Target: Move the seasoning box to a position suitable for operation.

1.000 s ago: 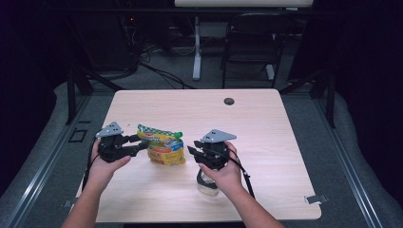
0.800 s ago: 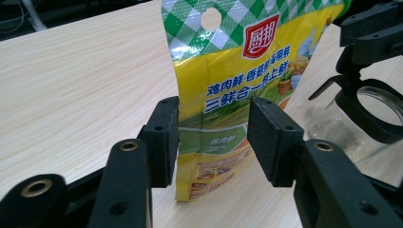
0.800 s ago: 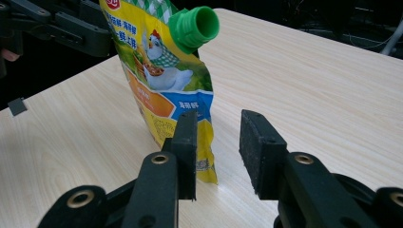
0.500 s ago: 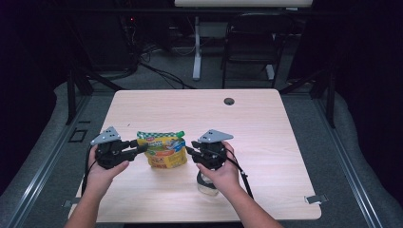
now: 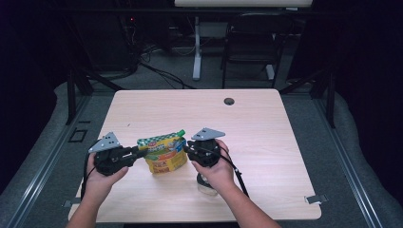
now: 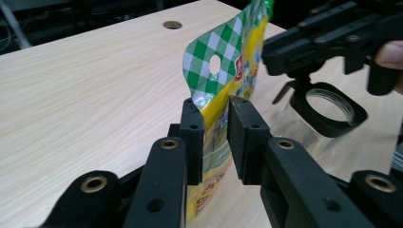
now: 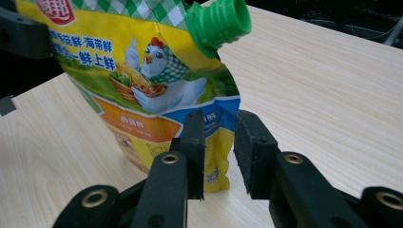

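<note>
One table (image 5: 266, 142), one pouch (image 5: 164, 154) standing on it, one glass jar (image 5: 207, 184), two grippers. The left gripper (image 6: 216, 137) has just been closing, its narrow jaws flanking the pouch's checked edge. The right gripper (image 7: 218, 152), also closing, brackets the opposite lower edge, a gap remaining. The jar sits beneath the right gripper.

Overhead light is even on the table (image 5: 266, 142); its surroundings beyond every edge fall dark. High view is soft and grainy. Shadows are faint. Gripper views are sharp up close, with glare on the pouch (image 6: 223, 71) foil; far table edge blurs.
</note>
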{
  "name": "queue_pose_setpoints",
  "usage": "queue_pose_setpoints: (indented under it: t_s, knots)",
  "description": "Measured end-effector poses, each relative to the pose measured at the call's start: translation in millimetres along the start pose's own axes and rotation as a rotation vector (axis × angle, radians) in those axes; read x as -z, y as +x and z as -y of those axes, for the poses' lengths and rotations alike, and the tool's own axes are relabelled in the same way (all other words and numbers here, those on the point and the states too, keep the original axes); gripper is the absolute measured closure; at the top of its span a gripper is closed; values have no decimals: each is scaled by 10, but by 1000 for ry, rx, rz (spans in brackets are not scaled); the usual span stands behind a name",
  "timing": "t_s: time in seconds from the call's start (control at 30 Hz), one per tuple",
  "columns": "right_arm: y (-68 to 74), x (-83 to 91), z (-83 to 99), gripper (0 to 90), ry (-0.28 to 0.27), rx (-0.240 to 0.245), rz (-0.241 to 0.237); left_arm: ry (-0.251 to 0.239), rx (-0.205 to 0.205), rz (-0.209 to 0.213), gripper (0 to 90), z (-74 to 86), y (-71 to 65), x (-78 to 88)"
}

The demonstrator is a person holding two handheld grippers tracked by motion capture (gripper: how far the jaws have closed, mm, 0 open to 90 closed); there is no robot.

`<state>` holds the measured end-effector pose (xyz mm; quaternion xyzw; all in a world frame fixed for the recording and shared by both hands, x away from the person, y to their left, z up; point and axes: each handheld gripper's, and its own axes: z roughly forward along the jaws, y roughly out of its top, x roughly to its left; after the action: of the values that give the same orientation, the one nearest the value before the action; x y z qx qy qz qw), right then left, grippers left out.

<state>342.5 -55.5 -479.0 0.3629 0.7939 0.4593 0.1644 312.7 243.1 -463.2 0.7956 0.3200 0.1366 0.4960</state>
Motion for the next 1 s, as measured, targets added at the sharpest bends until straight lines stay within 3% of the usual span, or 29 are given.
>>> queue_pose_setpoints:
  t_s: [0.13, 0.27, 0.5, 0.77, 1.0]
  knots:
    - [36, -11, -10, 740, 8, 19, 5, 3, -11, 6, 824, 5, -58, 11]
    - [48, 4, -5, 738, -1, 21, 9, 7, -51, 4, 871, 7, -135, 9]
    - [44, 184, 22, 728, -24, 32, -5, 23, -94, -27, 900, -11, -223, 8]
    - [32, 478, 126, 721, -53, 31, -21, 31, -79, -56, 900, -1, -264, 122]
    - [49, 721, 245, 709, -68, 34, -30, 28, -35, -36, 900, 59, -219, 185]
